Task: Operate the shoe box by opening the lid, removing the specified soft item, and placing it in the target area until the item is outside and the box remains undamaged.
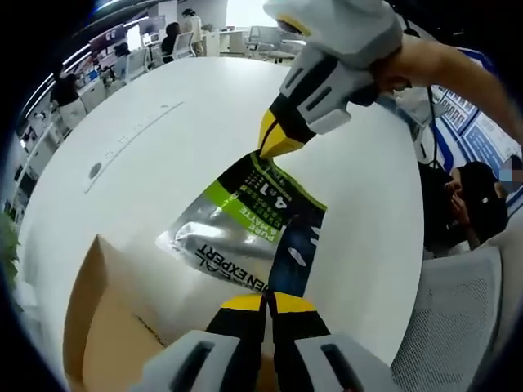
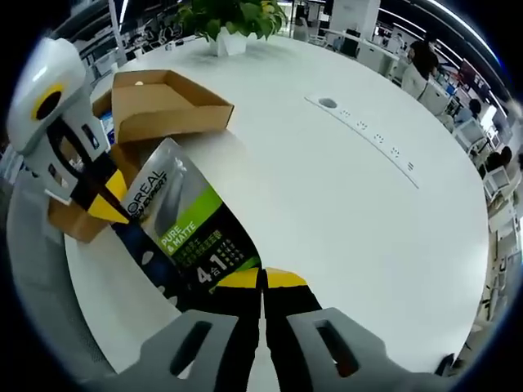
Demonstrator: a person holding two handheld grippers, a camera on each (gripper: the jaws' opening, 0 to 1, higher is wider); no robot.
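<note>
Right gripper view: pouch [image 2: 186, 237] stretched lengthwise between both tools.

A broad white counter [image 2: 343, 204] with a rounded edge is seen in both views. An open brown cardboard shoe box [image 2: 167, 104] is set directly on it near one edge, and a second brown cardboard piece [image 2: 78, 219] is seen just beside the box. A small round grommet [image 2: 328, 104] and a line of small marks [image 2: 376, 137] are set into the counter surface. A potted green plant [image 2: 227, 20] is stood at the far side.
</note>
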